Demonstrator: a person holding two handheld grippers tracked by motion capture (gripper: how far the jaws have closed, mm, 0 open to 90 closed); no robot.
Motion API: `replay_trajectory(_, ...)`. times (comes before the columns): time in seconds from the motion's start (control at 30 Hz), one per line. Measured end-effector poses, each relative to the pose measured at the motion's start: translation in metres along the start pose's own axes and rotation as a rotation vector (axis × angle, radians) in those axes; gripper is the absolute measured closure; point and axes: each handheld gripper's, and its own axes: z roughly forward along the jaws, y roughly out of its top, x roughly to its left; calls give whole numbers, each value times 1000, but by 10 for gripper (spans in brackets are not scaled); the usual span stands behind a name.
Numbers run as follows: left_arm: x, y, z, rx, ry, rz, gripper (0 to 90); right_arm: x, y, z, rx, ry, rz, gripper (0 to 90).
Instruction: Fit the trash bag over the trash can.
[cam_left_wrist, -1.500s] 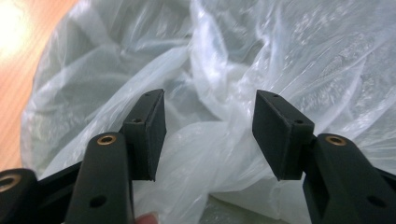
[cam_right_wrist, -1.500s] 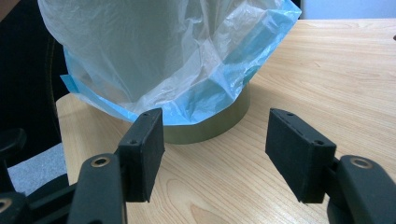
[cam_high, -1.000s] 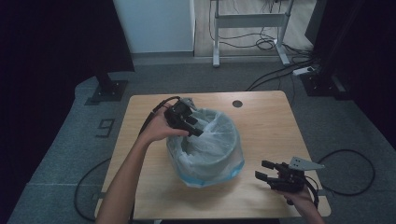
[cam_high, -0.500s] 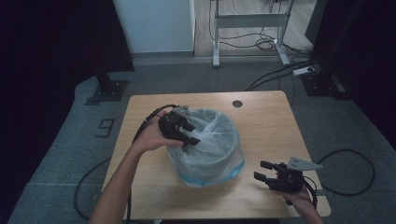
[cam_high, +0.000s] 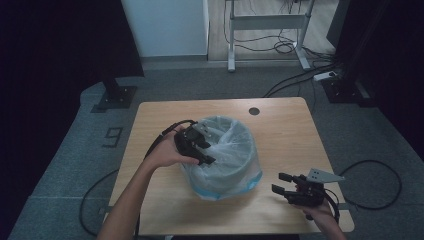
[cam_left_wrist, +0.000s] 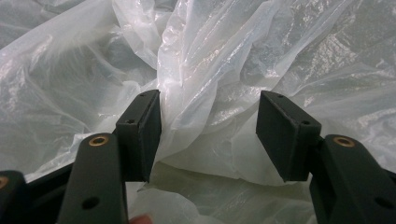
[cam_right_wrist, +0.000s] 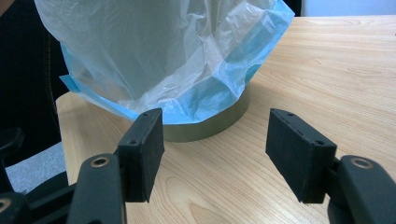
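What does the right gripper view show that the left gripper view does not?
Right gripper view: the bin's bare base, the wooden table, the bag's blue hem and the right gripper, jaws apart over bare wood. Left gripper view: crumpled folds seen close, and the left gripper, jaws apart around a fold. Both: the translucent plastic bag, and open jaws.

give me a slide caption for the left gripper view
Left gripper, jaws open, pushed into the crumpled clear bag, a fold of plastic between its pads.
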Motion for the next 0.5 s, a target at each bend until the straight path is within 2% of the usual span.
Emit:
replay_trajectory(0.13, 0, -6, -5, -34, 4, -7, 403, -1, 1, -2, -4, -4, 3, 363)
replay_trajectory(0.2, 1, -9, -11, -71, 12, -12, 393, -1, 1, -2, -8, -6, 1, 363)
replay_trajectory(0.37, -1, -17, -28, -211, 45, -19, 359, -1, 2, -2, -8, -9, 0, 362)
replay_trajectory(0.5, -6, -24, -38, -290, 77, -22, 346, -1, 1, -1, -4, -12, -1, 360)
